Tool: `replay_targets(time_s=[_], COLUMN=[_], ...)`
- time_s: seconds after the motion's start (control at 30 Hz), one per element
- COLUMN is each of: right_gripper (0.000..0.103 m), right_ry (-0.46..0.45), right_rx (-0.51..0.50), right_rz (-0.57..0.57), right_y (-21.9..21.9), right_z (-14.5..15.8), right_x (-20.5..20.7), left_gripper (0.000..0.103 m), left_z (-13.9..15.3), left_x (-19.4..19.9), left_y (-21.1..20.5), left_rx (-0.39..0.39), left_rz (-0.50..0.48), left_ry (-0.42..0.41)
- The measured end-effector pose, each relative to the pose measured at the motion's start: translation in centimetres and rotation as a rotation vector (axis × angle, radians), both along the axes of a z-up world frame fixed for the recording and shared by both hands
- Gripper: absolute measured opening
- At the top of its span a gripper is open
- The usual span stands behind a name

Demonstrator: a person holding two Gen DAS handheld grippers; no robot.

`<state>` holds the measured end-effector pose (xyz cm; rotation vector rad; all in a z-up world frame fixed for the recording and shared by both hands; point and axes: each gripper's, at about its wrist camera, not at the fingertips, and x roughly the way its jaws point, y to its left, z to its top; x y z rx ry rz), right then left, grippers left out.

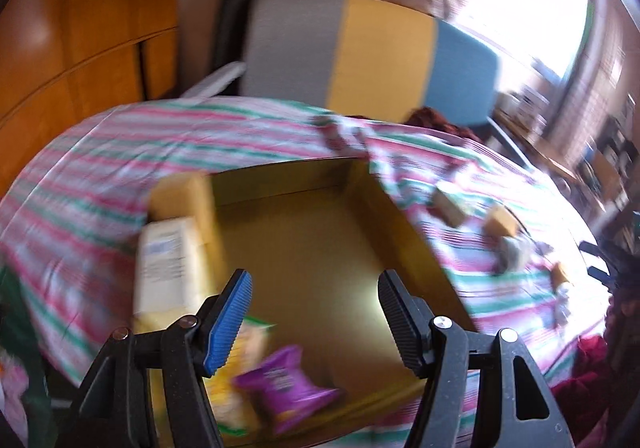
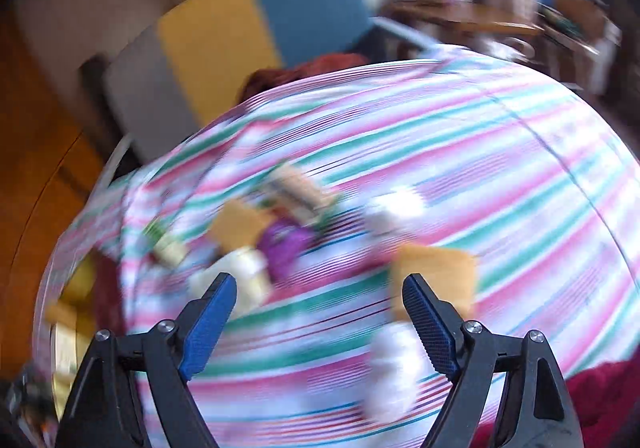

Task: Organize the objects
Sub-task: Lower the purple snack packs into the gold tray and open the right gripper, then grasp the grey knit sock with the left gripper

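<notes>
Your grippers hang over the striped bedspread (image 2: 460, 151), both jaws spread and holding nothing.

Take the cardboard box (image 1: 404, 215) as landmark: your left gripper (image 1: 314, 322) is above its near end, a cream carton (image 1: 168, 264) at its left wall, a purple packet (image 1: 284, 384) inside near the front. Your right gripper (image 2: 320, 324) hovers right of the box, over blurred scattered items, with another purple packet (image 2: 284, 248) among them.

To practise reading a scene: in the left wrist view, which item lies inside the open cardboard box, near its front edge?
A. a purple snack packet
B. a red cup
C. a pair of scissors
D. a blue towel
A: a purple snack packet lies on the floor of the cardboard box, just ahead of the open left hand-held gripper.
</notes>
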<state>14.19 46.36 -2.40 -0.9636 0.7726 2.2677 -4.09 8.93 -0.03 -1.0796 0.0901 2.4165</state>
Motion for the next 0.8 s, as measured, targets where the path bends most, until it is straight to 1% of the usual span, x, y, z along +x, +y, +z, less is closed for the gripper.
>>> replay_targets(time_s=[0.03,0.07,0.1,0.13,0.17,0.23,0.3,0.37,0.5,0.6,0.63,0.67,0.7,0.73,0.8], right_gripper=[0.086,0.087,0.087,0.087,0.087,0.087,0.087,0.087,0.087,0.087,0.087,0.087,0.087,0.087,0.087], right_ry=[0.017,0.03,0.067,0.13,0.162,0.186,0.212,0.209,0.201,0.199,0.2,0.204,0.207,0.209,0.214], right_rx=[-0.02,-0.071,-0.142,-0.196,-0.217,-0.233,-0.263,-0.282,-0.305,-0.33,-0.335,-0.338,-0.34,-0.341,-0.345], right_rz=[-0.062,-0.137,-0.193,-0.226,-0.252,-0.292,-0.292,-0.282,-0.254,-0.237,-0.233,-0.229,-0.226,-0.223,-0.217], right_y=[1.5,2.9,4.0,4.8,5.3,5.7,6.0,6.1,5.6,5.6,5.6,5.6,5.6,5.5,5.5], right_z=[-0.5,-1.2,-1.6,-1.8,-1.8,-1.8,-1.9,-2.1,-2.7,-3.2,-3.3,-3.4,-3.4,-3.4,-3.5], right_x=[1.0,2.2,3.2,4.1,4.8,5.6,5.9,5.7,4.9,4.6,4.6,4.6,4.6,4.6,4.6], left_gripper=[0.066,0.066,0.066,0.066,0.066,0.066,0.067,0.067,0.067,0.068,0.072,0.078,0.081,0.084,0.084], left_z=[0.1,0.3,0.3,0.3,0.3,0.0,-0.5,-1.2,-2.4,-3.1,-3.3,-3.5,-3.6,-3.8,-4.1], left_x=[0.2,0.5,0.8,1.1,1.4,2.1,2.8,3.3,4.2,4.6,4.6,4.5,4.5,4.4,4.3], left_y=[1.1,2.8,4.8,6.4,8.0,10.8,13.7,16.7,20.9,23.3,24.0,24.7,25.3,25.8,27.1], left_rx=[-0.002,-0.004,-0.007,-0.009,-0.014,-0.024,-0.03,-0.053,-0.097,-0.121,-0.126,-0.126,-0.122,-0.119,-0.14], left_rz=[-0.027,-0.069,-0.115,-0.151,-0.186,-0.24,-0.296,-0.347,-0.428,-0.485,-0.497,-0.508,-0.524,-0.544,-0.586], left_ry=[0.004,0.005,0.006,0.009,0.012,0.008,-0.011,-0.029,-0.051,-0.05,-0.053,-0.056,-0.058,-0.054,-0.04])
